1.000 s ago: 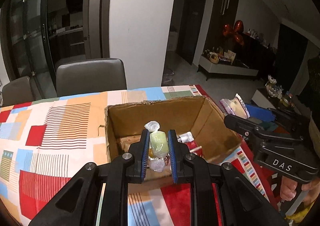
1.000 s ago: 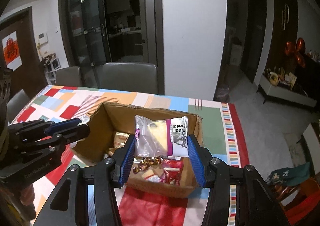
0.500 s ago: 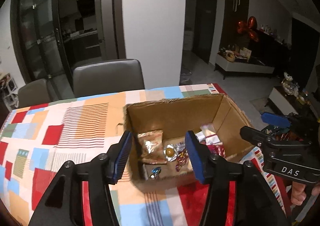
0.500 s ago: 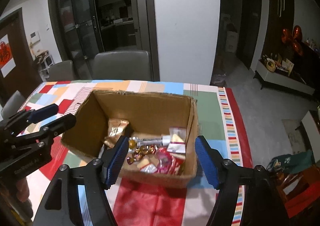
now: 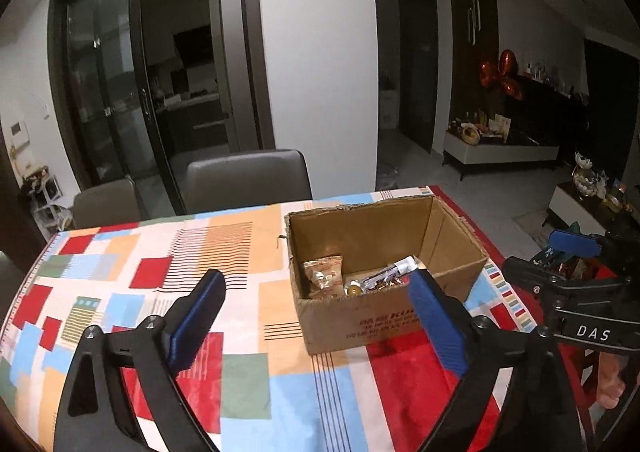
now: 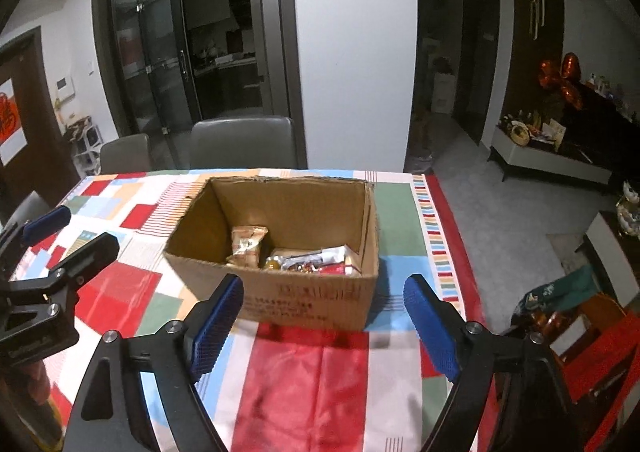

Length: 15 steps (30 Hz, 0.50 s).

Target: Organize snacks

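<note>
The left gripper [image 5: 316,316] hangs over the near part of the bench [image 5: 120,284], its jaws opening wide with nothing between the blue pads, and the right gripper [image 6: 324,316] does the same on its own side, jaws opening and empty, aimed at the front wall of the cardboard box [image 6: 312,300]. The bench carries a patchwork cloth of red, blue, orange and green blocks, and the box stands on it toward the right-hand end, open at the top, well apart from the two grey chairs [image 5: 248,180] at the far edge. Inside, the snacks lie on the box floor: a tan packet [image 6: 248,244] leans near the left inner wall, and a heap of small foil and red wrappers [image 6: 320,262] fills the right part. No snack shows loose on the cloth in either view. I judge the step in hand to be the release just after a drop, with both grippers clear of the box and free for another pick. In the left wrist view some more wrapped items [image 5: 572,268] appear beyond the right gripper's body, off the bench's right end, though they are too hidden to name. The next move likely calls for finding the remaining snacks outside these views, carrying a spread gripper down over one, and closing gently, since soft wrappers crush and slip.
</note>
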### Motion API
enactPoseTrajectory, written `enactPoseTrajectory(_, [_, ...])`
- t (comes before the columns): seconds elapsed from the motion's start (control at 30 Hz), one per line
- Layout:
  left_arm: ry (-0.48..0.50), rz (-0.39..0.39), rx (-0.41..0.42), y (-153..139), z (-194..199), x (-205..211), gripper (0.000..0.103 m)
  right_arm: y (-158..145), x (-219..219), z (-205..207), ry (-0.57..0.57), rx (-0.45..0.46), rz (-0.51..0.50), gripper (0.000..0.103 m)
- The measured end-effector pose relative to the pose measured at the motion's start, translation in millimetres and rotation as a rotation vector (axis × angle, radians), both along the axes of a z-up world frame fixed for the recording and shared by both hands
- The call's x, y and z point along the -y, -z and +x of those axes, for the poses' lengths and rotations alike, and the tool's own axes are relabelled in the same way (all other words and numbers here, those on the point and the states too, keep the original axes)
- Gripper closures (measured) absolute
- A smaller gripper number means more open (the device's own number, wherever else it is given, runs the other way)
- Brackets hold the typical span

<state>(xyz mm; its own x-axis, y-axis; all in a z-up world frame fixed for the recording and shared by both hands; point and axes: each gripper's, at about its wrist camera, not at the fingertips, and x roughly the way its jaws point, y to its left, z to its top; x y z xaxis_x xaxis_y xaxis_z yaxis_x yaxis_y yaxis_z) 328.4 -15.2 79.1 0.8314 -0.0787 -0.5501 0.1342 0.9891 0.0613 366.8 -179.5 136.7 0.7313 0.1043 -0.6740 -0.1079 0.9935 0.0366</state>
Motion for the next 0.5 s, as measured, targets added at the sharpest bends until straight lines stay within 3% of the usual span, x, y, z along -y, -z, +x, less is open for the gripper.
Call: enactPoseTrajectory(0.5, [-0.002,-0.002,0.130,-17.4,-97.3,-5.5,0.000,-21.9,-2.0,-104.6,0.009,0.130,0.016,0.010])
